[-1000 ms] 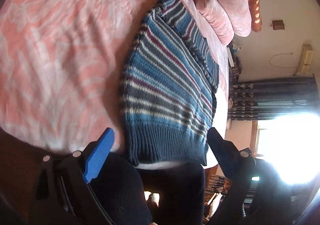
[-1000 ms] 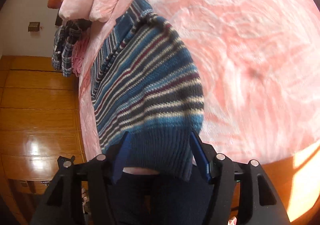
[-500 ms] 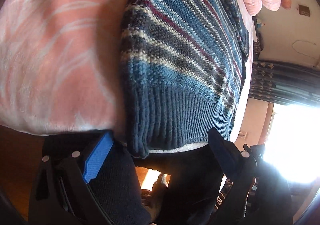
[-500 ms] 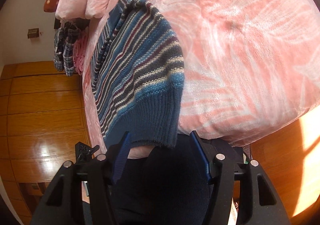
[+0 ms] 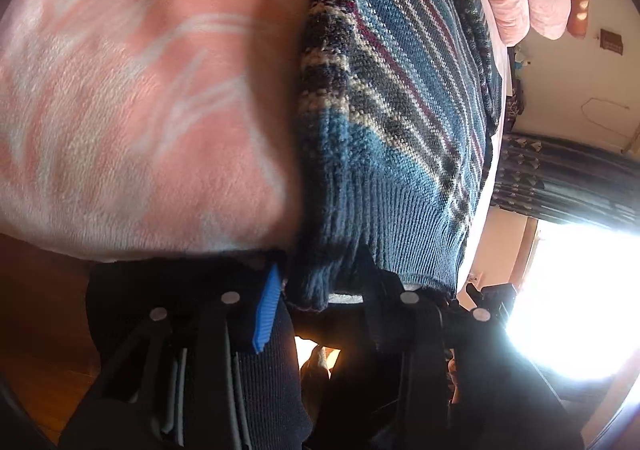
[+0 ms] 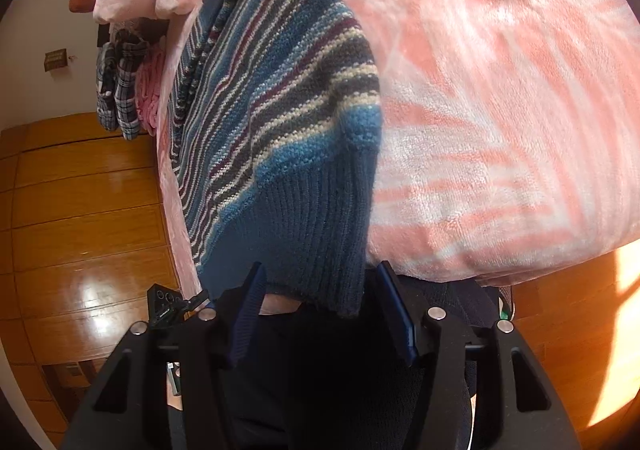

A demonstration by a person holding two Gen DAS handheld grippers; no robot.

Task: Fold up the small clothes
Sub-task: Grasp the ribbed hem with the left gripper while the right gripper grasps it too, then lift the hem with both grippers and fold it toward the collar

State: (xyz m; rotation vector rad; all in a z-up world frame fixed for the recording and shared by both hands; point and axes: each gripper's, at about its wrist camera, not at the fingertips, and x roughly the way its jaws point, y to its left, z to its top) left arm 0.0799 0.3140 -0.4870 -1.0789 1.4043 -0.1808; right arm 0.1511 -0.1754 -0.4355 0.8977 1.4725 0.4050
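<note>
Striped knit sweater (image 5: 404, 98) lay flat on my pink bed blanket (image 5: 132, 90), ribbed hem overhanging the near edge, my left gripper (image 5: 320, 302) pinched on one hem corner, my right gripper (image 6: 320, 314) spread wide around the other corner, not gripping.

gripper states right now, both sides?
Left tool: shut on the striped sweater, at its hem corner.
Right tool: open, fingers either side of the sweater hem, not yet clamped.

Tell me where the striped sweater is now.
The striped sweater lies on the pink blanket at the bed's edge, its ribbed hem between the left gripper's fingers.
</note>
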